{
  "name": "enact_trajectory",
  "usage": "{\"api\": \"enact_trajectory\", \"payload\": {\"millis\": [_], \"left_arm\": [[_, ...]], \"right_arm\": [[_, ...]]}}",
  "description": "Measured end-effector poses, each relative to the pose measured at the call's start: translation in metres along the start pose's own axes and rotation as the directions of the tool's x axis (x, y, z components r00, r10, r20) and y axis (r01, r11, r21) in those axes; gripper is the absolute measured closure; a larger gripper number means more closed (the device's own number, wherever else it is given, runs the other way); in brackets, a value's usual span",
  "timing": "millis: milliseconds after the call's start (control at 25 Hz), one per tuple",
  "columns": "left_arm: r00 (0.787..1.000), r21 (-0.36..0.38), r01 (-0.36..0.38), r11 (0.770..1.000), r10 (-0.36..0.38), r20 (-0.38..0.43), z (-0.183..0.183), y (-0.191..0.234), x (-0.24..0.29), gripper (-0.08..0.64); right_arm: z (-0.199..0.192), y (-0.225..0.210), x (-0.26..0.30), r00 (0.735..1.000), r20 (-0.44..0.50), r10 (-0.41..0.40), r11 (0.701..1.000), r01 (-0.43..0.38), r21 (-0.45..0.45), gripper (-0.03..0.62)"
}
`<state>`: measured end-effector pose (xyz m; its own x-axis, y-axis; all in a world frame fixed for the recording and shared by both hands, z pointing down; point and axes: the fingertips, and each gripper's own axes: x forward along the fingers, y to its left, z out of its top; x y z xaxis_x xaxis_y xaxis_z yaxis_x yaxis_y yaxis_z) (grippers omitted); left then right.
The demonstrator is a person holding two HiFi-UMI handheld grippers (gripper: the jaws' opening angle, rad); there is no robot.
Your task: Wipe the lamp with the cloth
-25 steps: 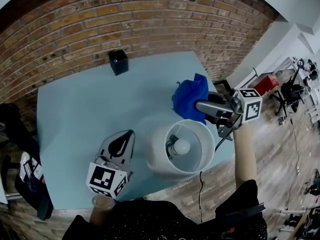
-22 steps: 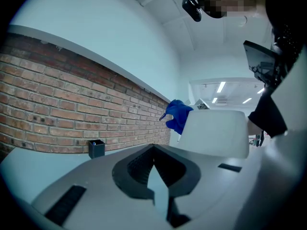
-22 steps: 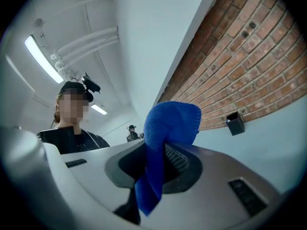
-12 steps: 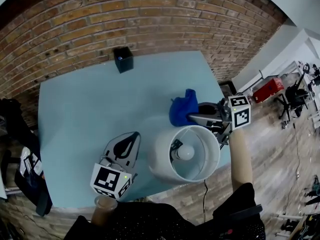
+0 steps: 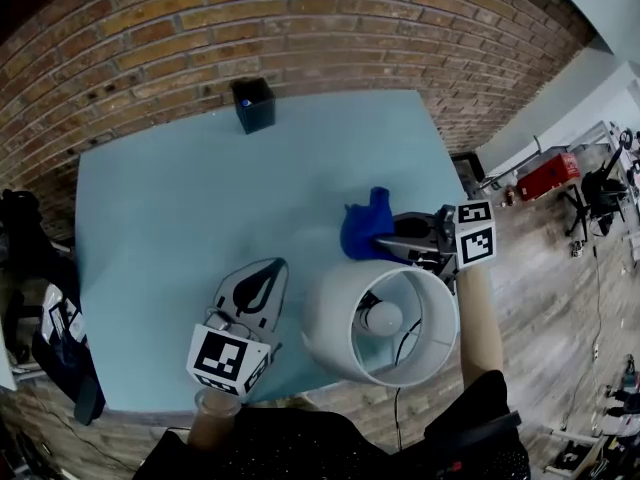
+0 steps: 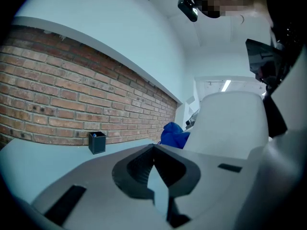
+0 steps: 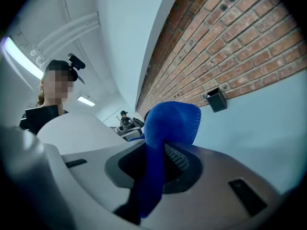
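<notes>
A brick wall (image 5: 300,28) runs behind a pale blue table (image 5: 180,208), seen from above in the head view. A white lamp (image 5: 340,318) stands near the table's front right corner. Only this top-down view looks into its shade, showing the bulb (image 5: 383,317) and wire frame inside. A dark cord (image 5: 396,438) hangs below the table edge.

The left gripper (image 5: 262,273) hovers over the table just left of the lamp. Its own view shows the jaws pressed together at the tips with nothing between them. That view also shows the lamp (image 6: 230,123) as a tall white side wall to the right.

The right gripper (image 5: 385,243) sits at the far rim of the lamp. Its jaws pinch a blue cloth (image 5: 362,230), which bunches out past the tips, just behind the lamp. No view settles whether the cloth touches the lamp. The right gripper view shows the cloth (image 7: 165,128) running down into the jaw gap, with the lamp (image 7: 72,131) at left. Only that view shows a small figure (image 7: 123,116) far off in the room.

A small black box (image 5: 254,105) stands at the table's far edge by the wall, well apart from everything else.
</notes>
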<state>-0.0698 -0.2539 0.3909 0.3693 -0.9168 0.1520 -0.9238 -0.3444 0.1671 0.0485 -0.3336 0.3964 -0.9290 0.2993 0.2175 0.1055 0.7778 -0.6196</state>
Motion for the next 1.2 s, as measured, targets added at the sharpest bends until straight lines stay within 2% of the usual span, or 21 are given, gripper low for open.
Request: {"api": "enact_trajectory", "payload": {"millis": [280,360,480,560,640,760,840,960,1040,1120,1200], "left_arm": [[1.000,-0.031,0.012,0.999,-0.013,-0.011,-0.005,0.006,0.007,0.551],[1.000,-0.036,0.017,0.999,-0.018,-0.007,-0.004,0.006,0.005,0.552],[1.000,-0.044,0.017,0.999,-0.017,0.003,-0.002,0.007,0.001,0.552],[0.999,-0.056,0.020,0.998,-0.018,0.026,0.005,0.008,-0.003,0.552],[0.998,-0.070,0.027,0.997,-0.023,0.054,0.015,0.007,-0.009,0.551],[0.995,-0.068,0.042,0.997,-0.035,0.089,0.028,0.004,-0.017,0.551],[0.993,-0.065,0.049,0.997,-0.041,0.109,0.035,0.004,-0.021,0.551],[0.990,-0.075,0.064,0.995,-0.054,0.133,0.041,0.007,-0.025,0.552],[0.987,-0.072,0.088,0.993,-0.077,0.141,0.041,0.007,-0.027,0.552],[0.983,-0.070,0.125,0.990,-0.114,0.144,0.041,0.005,-0.029,0.551],[0.976,-0.073,0.172,0.982,-0.160,0.147,0.041,0.000,-0.032,0.552]], "right_arm": [[-0.013,-0.039,0.003,0.996,-0.018,-0.088,0.992,0.089,0.088,0.515],[0.002,-0.038,-0.005,0.995,0.041,-0.095,0.993,0.091,0.078,0.516],[0.051,-0.002,-0.024,0.984,0.179,-0.008,1.000,0.010,-0.005,0.515],[0.083,0.031,-0.025,0.982,0.182,0.044,0.995,-0.027,-0.096,0.515],[0.104,0.063,-0.018,0.989,0.134,0.056,0.983,-0.031,-0.180,0.515],[0.129,0.106,-0.005,0.994,0.112,-0.008,0.969,0.035,-0.243,0.515],[0.149,0.131,0.000,0.983,0.149,-0.109,0.960,0.143,-0.241,0.515],[0.166,0.161,0.009,0.936,0.177,-0.304,0.906,0.342,-0.249,0.515],[0.166,0.176,0.015,0.880,0.206,-0.427,0.853,0.468,-0.232,0.515],[0.165,0.187,0.018,0.799,0.278,-0.534,0.792,0.587,-0.167,0.515],[0.161,0.195,0.021,0.696,0.354,-0.625,0.705,0.698,-0.129,0.515]]}}
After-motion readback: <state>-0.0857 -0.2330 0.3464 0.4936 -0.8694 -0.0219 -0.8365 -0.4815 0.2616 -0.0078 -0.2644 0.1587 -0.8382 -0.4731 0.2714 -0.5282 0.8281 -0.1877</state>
